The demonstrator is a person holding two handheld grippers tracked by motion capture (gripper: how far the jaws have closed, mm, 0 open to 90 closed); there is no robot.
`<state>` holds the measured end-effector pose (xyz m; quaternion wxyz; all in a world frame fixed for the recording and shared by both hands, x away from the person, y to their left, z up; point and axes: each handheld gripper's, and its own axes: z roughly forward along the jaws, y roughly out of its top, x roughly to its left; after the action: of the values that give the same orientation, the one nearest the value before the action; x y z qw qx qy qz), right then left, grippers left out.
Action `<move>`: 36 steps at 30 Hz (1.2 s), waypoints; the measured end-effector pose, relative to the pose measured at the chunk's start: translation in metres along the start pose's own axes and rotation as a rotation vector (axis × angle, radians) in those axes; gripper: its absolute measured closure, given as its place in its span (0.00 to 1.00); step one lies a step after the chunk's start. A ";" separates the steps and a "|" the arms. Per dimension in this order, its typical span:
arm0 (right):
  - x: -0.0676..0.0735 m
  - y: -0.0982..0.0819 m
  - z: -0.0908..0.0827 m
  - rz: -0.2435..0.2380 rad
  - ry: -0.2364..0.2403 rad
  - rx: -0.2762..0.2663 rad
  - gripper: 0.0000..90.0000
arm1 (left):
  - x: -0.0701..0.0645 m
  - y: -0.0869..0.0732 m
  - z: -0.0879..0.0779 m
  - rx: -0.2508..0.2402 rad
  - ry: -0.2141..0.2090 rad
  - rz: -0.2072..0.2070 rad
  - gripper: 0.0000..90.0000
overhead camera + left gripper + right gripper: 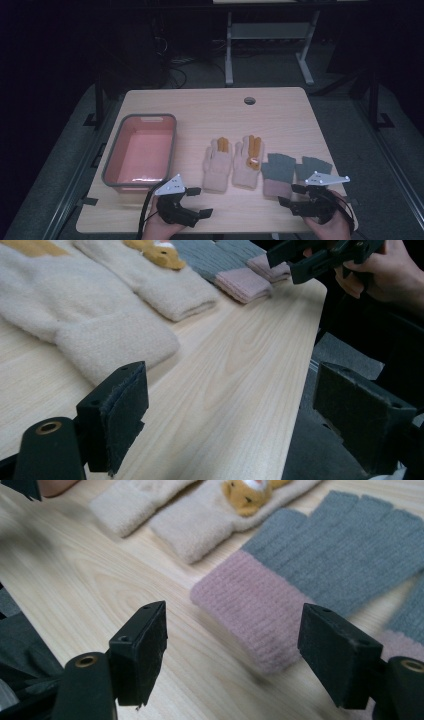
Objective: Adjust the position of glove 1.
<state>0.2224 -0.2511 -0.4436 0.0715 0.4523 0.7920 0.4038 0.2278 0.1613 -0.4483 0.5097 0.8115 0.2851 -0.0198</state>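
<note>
Two cream gloves [218,167] [248,162] with orange trim lie side by side at the table's middle. Right of them lie two grey gloves [278,170] [314,167] with pink cuffs. My left gripper [200,201] stands open near the front edge, below the cream pair, with nothing between its jaws. Its own view has the open gripper [235,415] over bare wood, the cream gloves [100,325] ahead. My right gripper [291,195] is open just in front of a grey glove's pink cuff [250,605]; in its view the gripper [235,652] holds nothing.
A pink basin [172,145] with a grey rim sits on the table's left side, holding nothing. A cable hole [249,100] is near the far edge. Beyond the table stand desk legs [229,55] on a dark floor. The table's front edge runs close under both hands.
</note>
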 end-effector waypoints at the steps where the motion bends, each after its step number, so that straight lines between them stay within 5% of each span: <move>1: 0.000 0.000 0.000 -0.006 0.004 -0.006 0.31 | -0.001 0.000 0.000 0.000 0.001 0.003 0.16; 14: 0.001 0.010 0.004 -0.013 0.032 0.030 0.30 | -0.004 0.000 -0.001 0.002 -0.010 0.018 0.16; 22: 0.007 0.030 0.010 -0.053 0.054 0.062 0.30 | -0.005 0.001 -0.003 0.009 0.018 0.030 0.16; 36: 0.017 0.069 0.022 -0.121 0.071 0.137 0.30 | -0.005 0.001 -0.003 -0.003 0.007 0.019 0.16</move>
<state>0.2683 -0.2067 -0.4050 0.0366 0.3930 0.8457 0.3591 0.2235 0.1617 -0.4440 0.5102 0.8134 0.2793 -0.0118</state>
